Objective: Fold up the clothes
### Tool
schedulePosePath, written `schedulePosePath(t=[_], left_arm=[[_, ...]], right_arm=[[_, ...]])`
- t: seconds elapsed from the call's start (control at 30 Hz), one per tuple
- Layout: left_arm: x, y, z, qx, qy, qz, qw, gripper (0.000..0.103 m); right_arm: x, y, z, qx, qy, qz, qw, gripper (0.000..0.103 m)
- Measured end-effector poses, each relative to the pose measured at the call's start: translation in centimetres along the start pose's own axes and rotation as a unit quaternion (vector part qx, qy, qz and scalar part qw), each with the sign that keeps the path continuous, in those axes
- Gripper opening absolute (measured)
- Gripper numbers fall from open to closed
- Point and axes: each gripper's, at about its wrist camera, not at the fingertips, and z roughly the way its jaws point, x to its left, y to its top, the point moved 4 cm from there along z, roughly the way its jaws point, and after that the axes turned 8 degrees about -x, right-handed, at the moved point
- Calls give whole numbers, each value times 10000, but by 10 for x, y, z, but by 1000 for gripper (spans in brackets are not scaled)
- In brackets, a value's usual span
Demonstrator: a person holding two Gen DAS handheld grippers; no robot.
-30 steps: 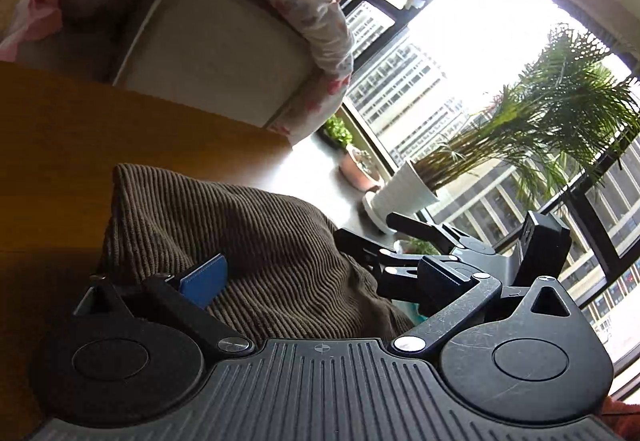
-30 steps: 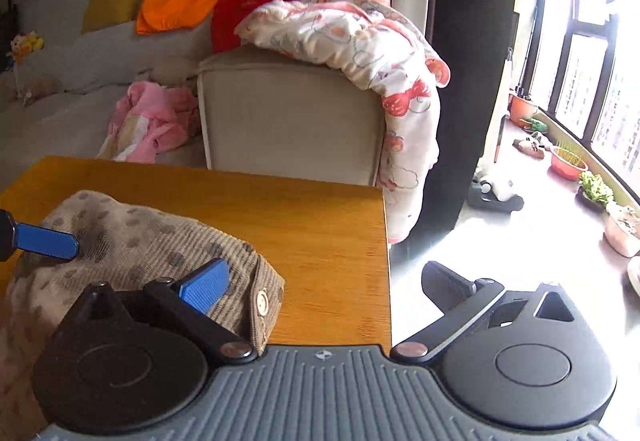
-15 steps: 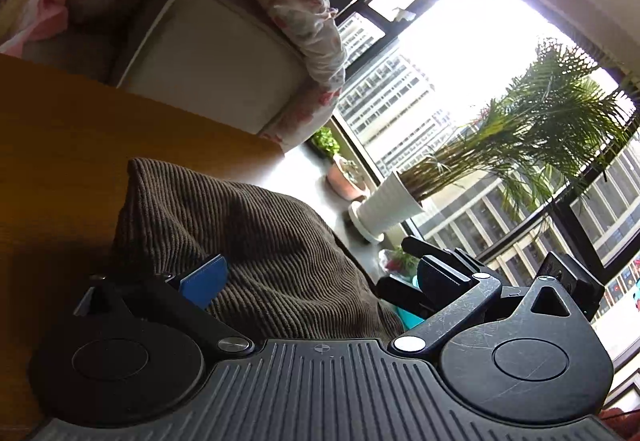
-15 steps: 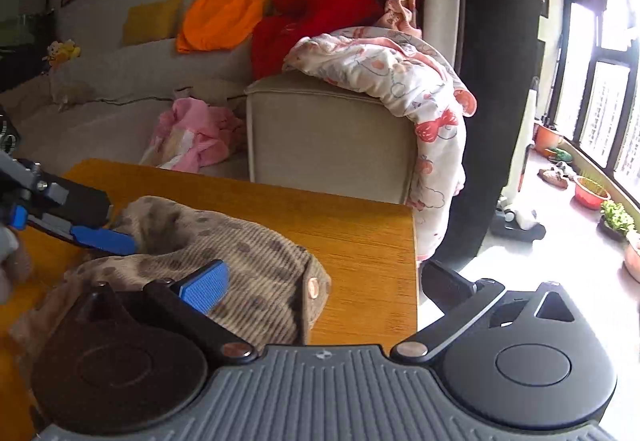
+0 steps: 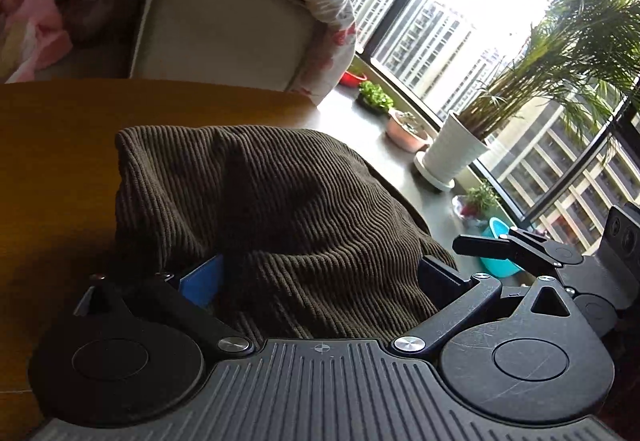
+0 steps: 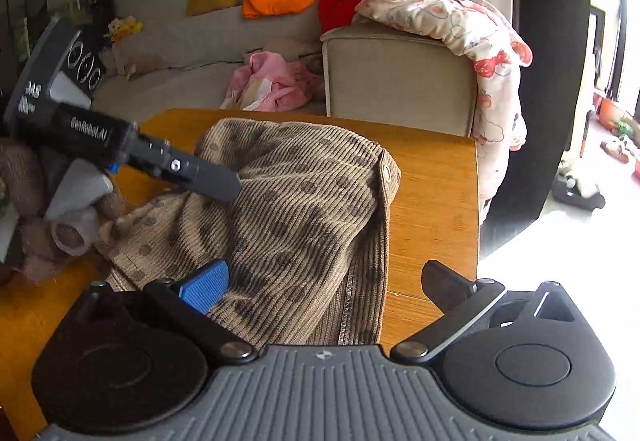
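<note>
A brown ribbed corduroy garment [image 6: 304,209] with darker dots lies bunched in a soft mound on a wooden bench [image 6: 432,177], near its far right corner, with a sofa [image 6: 400,81] behind. The right tongs [image 6: 324,281] sit at the garment's near edge with their jaws wide apart, cloth lying between them but not pinched. The left tongs [image 5: 320,273] are likewise spread wide with fabric heaped up between them; from the right-hand view one dark finger of them rests on the top of the mound. The cloth looks light, limp and thick, likely to sag and crease rather than hold shape, and unlikely to slip. The stitched hem [image 6: 348,305] and the snap-button edge [image 6: 386,171] seem the firmest places to pinch, one in each tool, so the piece can be lifted and spread flat.
</note>
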Motion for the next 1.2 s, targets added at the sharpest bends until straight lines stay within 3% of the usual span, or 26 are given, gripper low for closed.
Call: schedulePosePath(t=[0.2,0.4,0.47,0.63,0.73,0.87,0.93,1.03,1.17,1.2], left_arm=[[0,-4,-3,-18,15,117,9999,103],[-1,-9,-5,-13,69,224,9997,103],[0,-10,-7,5,51,219,9997,103],[-3,-16,-11,106,-154,52,9998,103],[-10,-20,-18,257,-598,-66,9979,103],[3,-7,-33,-37,-848,-462,9953,103],[25,5,-24,-100,-535,-680,9962,103],[52,17,-6,-100,-424,-1051,9935,103],[67,33,1,-312,-232,-1137,9928,103],[69,34,-2,-369,-162,-1154,9925,103]], right_arm=[[-46,16,-9,-331,-3,1553,9873,101],[-51,8,31,-17,-1,1851,9827,82],[-48,7,40,-42,93,1840,9829,81],[-44,19,55,-149,-250,918,9954,82],[-47,25,60,-168,-419,582,9973,86],[-46,27,54,-214,-599,293,9975,85],[-42,25,47,-251,-689,152,9972,85],[-33,23,30,-340,-745,101,9966,86],[-2,17,0,-421,-174,-293,9985,86],[5,10,1,-270,-196,-505,9982,86]])
